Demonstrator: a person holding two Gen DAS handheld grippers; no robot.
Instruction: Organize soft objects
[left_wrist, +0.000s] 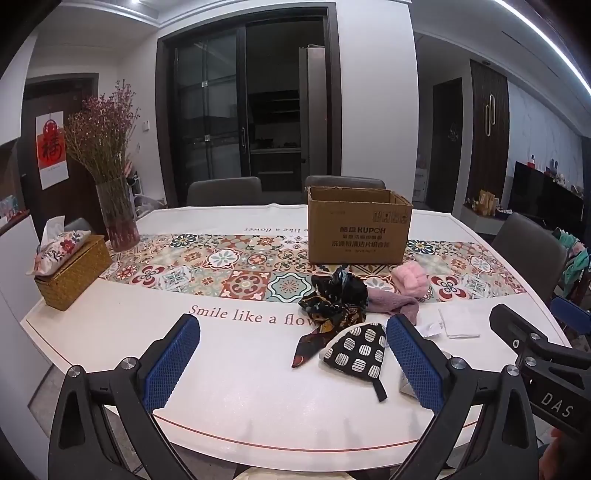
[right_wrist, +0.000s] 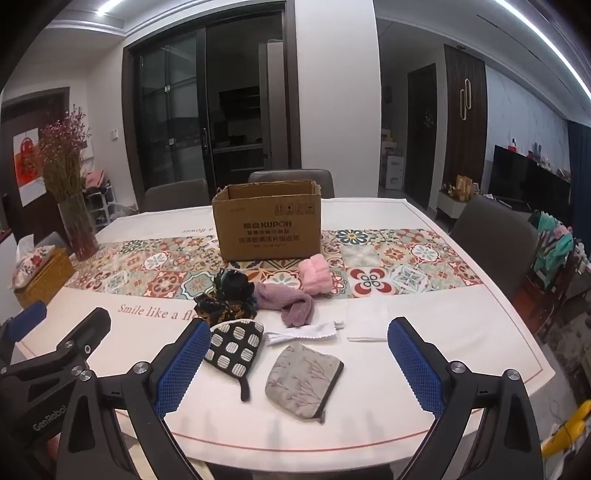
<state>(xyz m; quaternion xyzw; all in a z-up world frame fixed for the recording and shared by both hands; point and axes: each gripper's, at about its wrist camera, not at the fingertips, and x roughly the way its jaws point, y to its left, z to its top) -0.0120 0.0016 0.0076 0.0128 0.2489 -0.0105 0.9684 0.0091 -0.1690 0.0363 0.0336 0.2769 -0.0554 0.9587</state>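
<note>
Soft things lie in a cluster on the white table (left_wrist: 240, 387) in front of an open cardboard box (left_wrist: 356, 230) (right_wrist: 267, 225): a dark patterned scarf (left_wrist: 334, 302) (right_wrist: 229, 299), a mauve fuzzy cloth (left_wrist: 391, 304) (right_wrist: 291, 306), a pink fluffy piece (left_wrist: 410, 280) (right_wrist: 314, 277), a black pouch with white ovals (left_wrist: 360, 349) (right_wrist: 234, 345), a grey floral pouch (right_wrist: 303, 380) and white cloths (left_wrist: 460, 323) (right_wrist: 303, 334). My left gripper (left_wrist: 291, 363) hovers open near the table's front edge, left of the pile. My right gripper (right_wrist: 299, 367) hovers open, over the grey pouch, nothing held.
A glass vase of dried flowers (left_wrist: 114, 206) and a woven tissue box (left_wrist: 72, 269) stand at the table's left. A tiled runner (left_wrist: 229, 266) crosses the middle. Chairs (right_wrist: 491, 243) surround the table, one draped with clothes at the right.
</note>
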